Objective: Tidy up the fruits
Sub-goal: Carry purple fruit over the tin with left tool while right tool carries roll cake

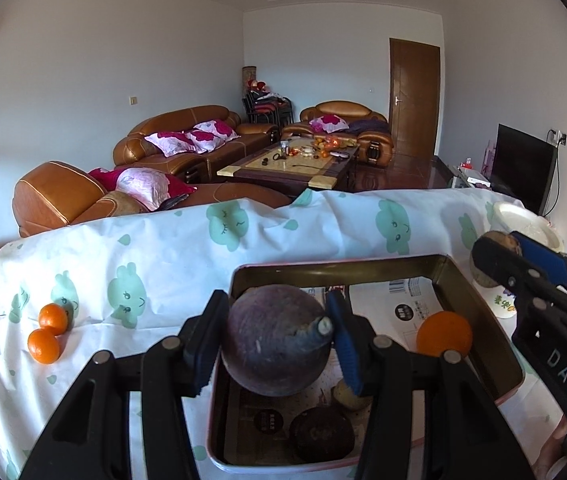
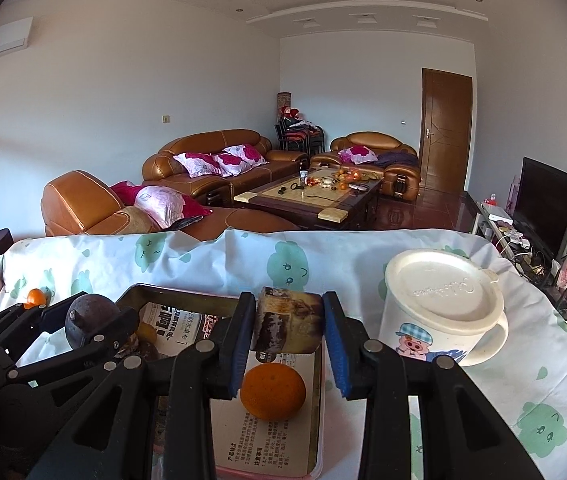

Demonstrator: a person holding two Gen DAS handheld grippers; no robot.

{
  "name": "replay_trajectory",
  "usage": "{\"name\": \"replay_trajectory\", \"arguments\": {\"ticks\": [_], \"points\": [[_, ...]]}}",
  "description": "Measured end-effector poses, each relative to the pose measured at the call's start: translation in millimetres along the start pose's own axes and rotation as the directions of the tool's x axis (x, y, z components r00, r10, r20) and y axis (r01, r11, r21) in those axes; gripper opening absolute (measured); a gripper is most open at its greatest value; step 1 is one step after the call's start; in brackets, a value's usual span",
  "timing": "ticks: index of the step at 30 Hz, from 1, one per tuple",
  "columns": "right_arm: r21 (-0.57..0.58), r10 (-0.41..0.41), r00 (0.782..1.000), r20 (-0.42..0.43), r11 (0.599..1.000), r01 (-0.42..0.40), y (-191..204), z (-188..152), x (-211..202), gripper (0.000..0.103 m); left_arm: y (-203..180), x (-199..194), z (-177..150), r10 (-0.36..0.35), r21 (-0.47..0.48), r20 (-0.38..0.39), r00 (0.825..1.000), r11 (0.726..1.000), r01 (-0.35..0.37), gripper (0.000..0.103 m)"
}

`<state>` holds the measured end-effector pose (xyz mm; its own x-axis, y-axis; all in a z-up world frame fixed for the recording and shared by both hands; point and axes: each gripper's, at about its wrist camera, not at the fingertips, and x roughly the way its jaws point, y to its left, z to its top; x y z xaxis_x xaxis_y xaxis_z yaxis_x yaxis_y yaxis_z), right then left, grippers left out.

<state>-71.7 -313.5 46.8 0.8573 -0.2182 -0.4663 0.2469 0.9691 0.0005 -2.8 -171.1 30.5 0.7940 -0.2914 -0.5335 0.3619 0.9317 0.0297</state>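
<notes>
At the far left of the cloth-covered table [image 1: 163,256] we saw two small oranges [image 1: 48,332] lying together, touching, well apart from the tray [image 1: 479,292]. Moving right, our left gripper [image 1: 273,340] hung over the near end of the tray, its jaws clamped on a round, dark purple fruit [image 1: 275,340] with a short stem stub. Below it, on the printed paper lining the tray, lay another dark fruit [image 1: 321,434] and a small yellowish piece we could not identify. Further right in the tray sat a single orange [image 2: 273,390], near the right wall. Our right gripper [image 2: 288,326] hovered above that orange, its jaws closed on a brownish, cut chunk of fruit [image 2: 288,326], held clear of the tray floor. At the far right, a white lidded mug [image 2: 441,308] with a cartoon pig stood on the cloth just beside the tray.
</notes>
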Motion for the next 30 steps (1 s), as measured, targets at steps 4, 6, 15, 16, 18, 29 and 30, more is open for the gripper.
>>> {"name": "replay_trajectory", "arguments": {"ticks": [4,6,15,16,18,29,30], "points": [[0.015,0.020,0.999,-0.032,1.000,-0.019,0.0,-2.9,8.4,0.036,-3.9,0.6,-1.9,0.011,0.024,0.016,1.000,1.000,-0.011,0.052],[0.028,0.036,0.998,-0.049,0.999,-0.035,0.8,-3.9,13.8,0.036,-6.4,1.4,-1.9,0.019,0.038,0.024,1.000,0.999,-0.020,0.052],[0.056,0.095,0.985,-0.141,0.995,-0.088,4.3,-12.5,32.0,0.036,-7.3,8.3,-2.9,-0.010,0.033,0.006,1.000,0.999,0.010,0.052],[0.060,0.105,0.983,-0.151,0.993,-0.097,4.9,-13.5,33.6,0.036,-5.7,9.0,-3.3,-0.013,0.024,-0.001,1.000,1.000,0.013,0.052],[0.055,0.114,0.981,-0.157,0.993,-0.106,7.4,-14.7,34.7,0.036,-5.0,8.9,-3.8,-0.011,0.017,-0.006,1.000,1.000,0.011,0.052],[0.108,0.238,0.957,-0.163,0.969,-0.222,6.2,-16.3,38.2,0.037,4.5,7.0,-8.6,-0.002,-0.029,-0.033,0.999,1.000,0.001,0.052],[0.119,0.260,0.951,-0.169,0.963,-0.242,6.6,-16.7,39.4,0.037,6.3,6.5,-9.3,-0.004,-0.037,-0.037,0.999,0.999,0.002,0.051]]}}
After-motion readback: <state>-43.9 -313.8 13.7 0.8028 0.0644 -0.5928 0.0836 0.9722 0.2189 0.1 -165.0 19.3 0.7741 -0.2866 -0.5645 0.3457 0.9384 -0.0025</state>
